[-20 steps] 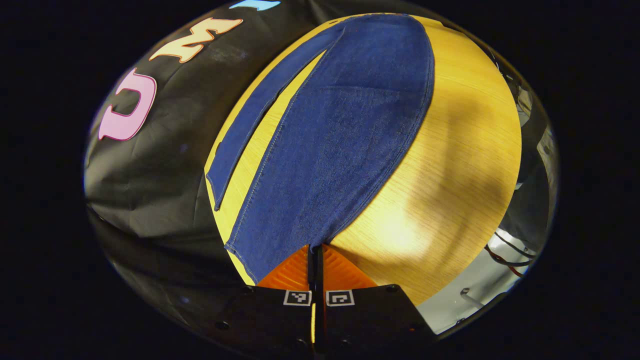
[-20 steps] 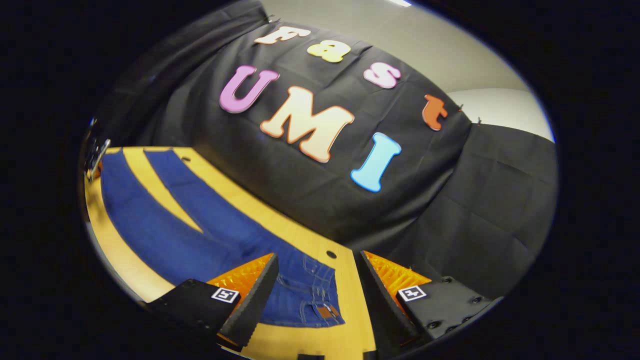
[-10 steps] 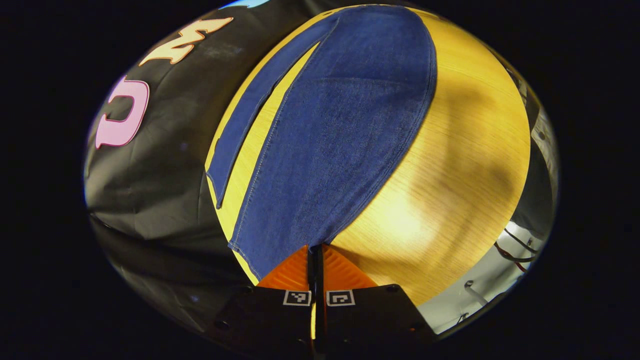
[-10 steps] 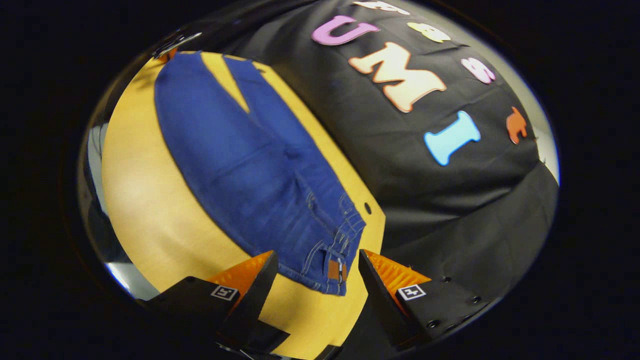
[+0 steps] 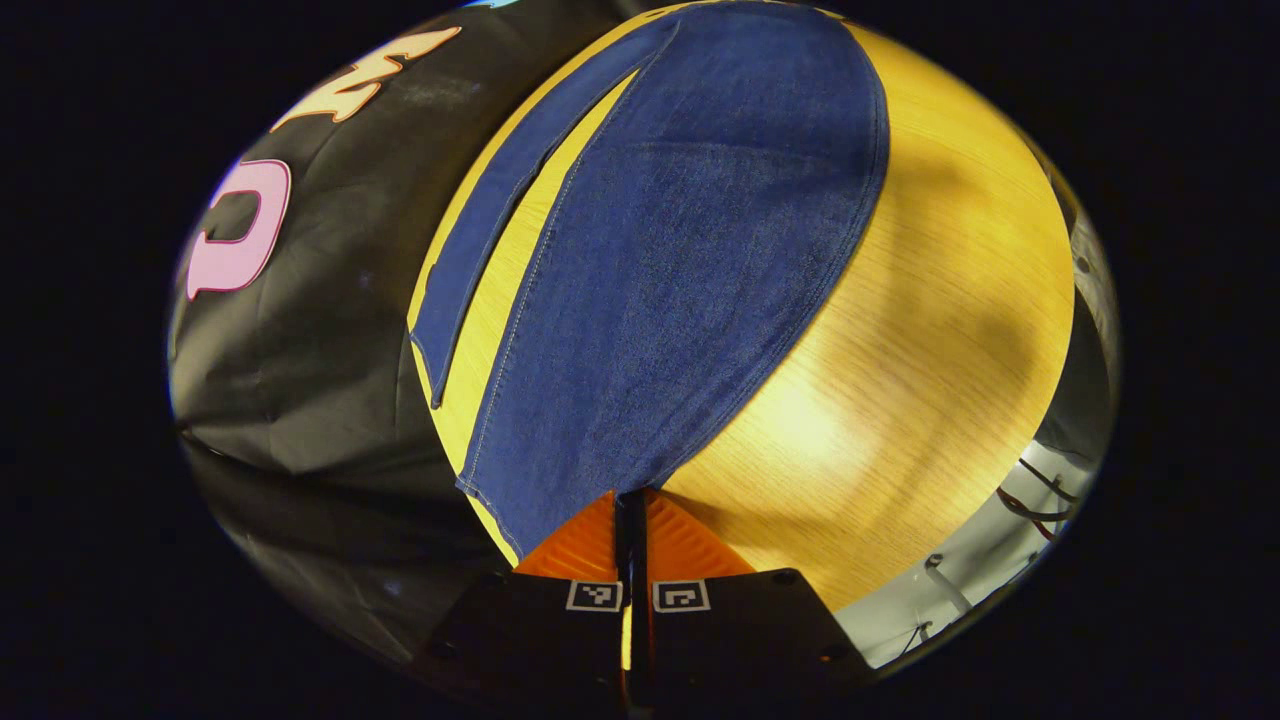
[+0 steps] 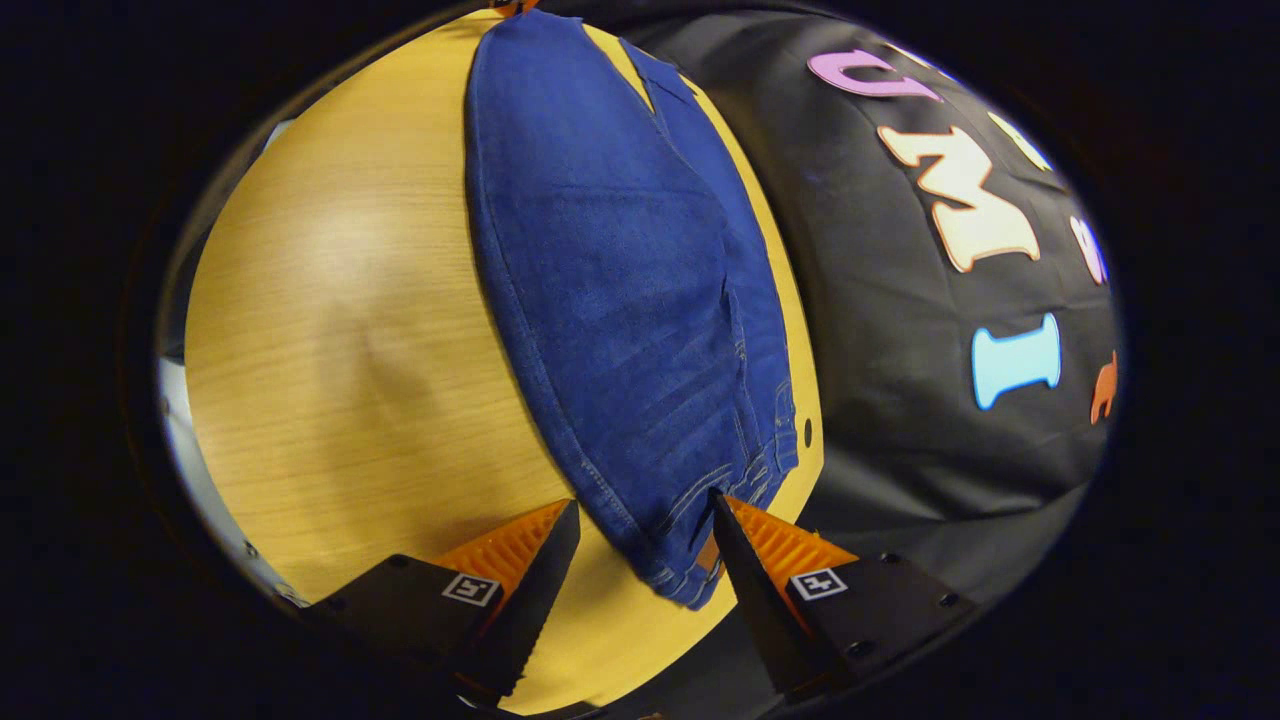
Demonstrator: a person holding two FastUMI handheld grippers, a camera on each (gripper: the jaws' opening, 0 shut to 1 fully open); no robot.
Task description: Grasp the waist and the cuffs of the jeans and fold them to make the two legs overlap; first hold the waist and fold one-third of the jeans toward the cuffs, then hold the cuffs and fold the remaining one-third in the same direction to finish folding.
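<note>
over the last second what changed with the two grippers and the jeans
The right gripper swung from facing the booth wall down to the waist end of the jeans; its open fingers now straddle the waistband corner without closing on it. The left gripper stayed shut on the cuff of the near leg, shifting only slightly. The jeans still lie flat on the wooden table, legs spread apart.

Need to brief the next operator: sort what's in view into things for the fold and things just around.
For the job:
jeans
near cuff, pinched in the left tongs
waist, between the open right tongs

Just around:
wooden table
cables past the table edge
</note>
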